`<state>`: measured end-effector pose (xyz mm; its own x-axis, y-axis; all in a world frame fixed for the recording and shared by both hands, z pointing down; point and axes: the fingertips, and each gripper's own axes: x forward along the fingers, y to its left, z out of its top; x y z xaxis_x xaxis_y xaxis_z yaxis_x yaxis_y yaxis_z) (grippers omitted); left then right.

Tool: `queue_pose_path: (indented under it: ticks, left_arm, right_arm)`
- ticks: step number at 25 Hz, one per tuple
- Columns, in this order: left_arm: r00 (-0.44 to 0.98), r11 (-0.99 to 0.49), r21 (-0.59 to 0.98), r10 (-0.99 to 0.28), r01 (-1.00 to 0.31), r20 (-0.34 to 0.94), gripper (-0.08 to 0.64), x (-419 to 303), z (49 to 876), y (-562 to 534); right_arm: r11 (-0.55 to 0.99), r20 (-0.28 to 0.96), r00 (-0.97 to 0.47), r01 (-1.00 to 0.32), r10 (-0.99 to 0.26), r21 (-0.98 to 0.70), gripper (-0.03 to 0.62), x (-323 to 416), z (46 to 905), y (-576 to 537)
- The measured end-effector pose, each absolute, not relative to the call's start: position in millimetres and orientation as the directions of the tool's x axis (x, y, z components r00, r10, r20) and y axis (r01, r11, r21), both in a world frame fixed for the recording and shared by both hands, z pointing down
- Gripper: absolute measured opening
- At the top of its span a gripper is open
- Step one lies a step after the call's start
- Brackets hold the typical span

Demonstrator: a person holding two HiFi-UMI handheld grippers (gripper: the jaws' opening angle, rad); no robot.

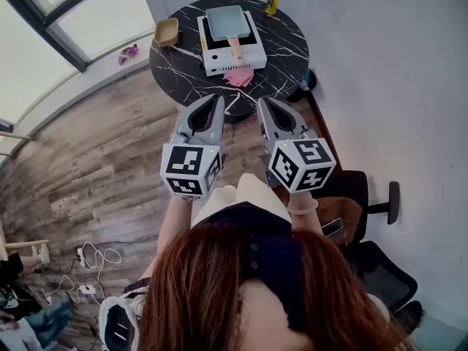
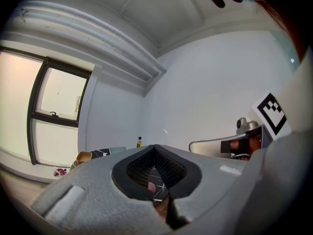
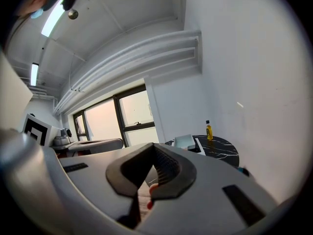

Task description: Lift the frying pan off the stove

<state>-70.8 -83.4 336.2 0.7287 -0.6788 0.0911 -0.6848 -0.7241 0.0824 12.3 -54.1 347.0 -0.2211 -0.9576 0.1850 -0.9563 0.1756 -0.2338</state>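
Closest to you, both tools sit level in front of your chest with nothing in them: the left gripper (image 1: 213, 101) has its jaws pressed together at the tips, and the right gripper (image 1: 265, 102) is closed just as tight. I judge that this is the very start of the job, the approach, with no contact made yet. Between you and the work lies a stretch of bare wooden floor (image 1: 110, 159), open to walk over; the loose cables (image 1: 93, 257) are off to your left and behind, out of your path. On your right the black chair (image 1: 363, 193) and the wall crowd in, so the freer room is on the left, toward the window. Ahead stands the round marble table (image 1: 281, 46), and at its near edge a pink cloth (image 1: 239, 77) lies just in front of the white stove (image 1: 219, 63). The frying pan (image 1: 225, 22) rests on top of that stove, well apart from both grippers, with its wooden handle (image 1: 235, 48) pointing back toward you. The next move, as I see it, calls for stepping in, spreading one gripper's jaws, and lining them up on that handle. Beyond, a basket (image 1: 167, 32) and a yellow bottle (image 1: 272, 0) sit clear of the pan.
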Motion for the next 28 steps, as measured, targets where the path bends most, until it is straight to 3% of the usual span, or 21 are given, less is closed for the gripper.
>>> queue_pose_path:
  ticks: [28]
  left_arm:
    - [0.703,-0.701,0.067,-0.702,-0.71,0.108,0.012,-33,340,-195]
  right_arm:
    - [0.192,0.236,-0.245,-0.955,-0.94,-0.227,0.021,59,364,-175]
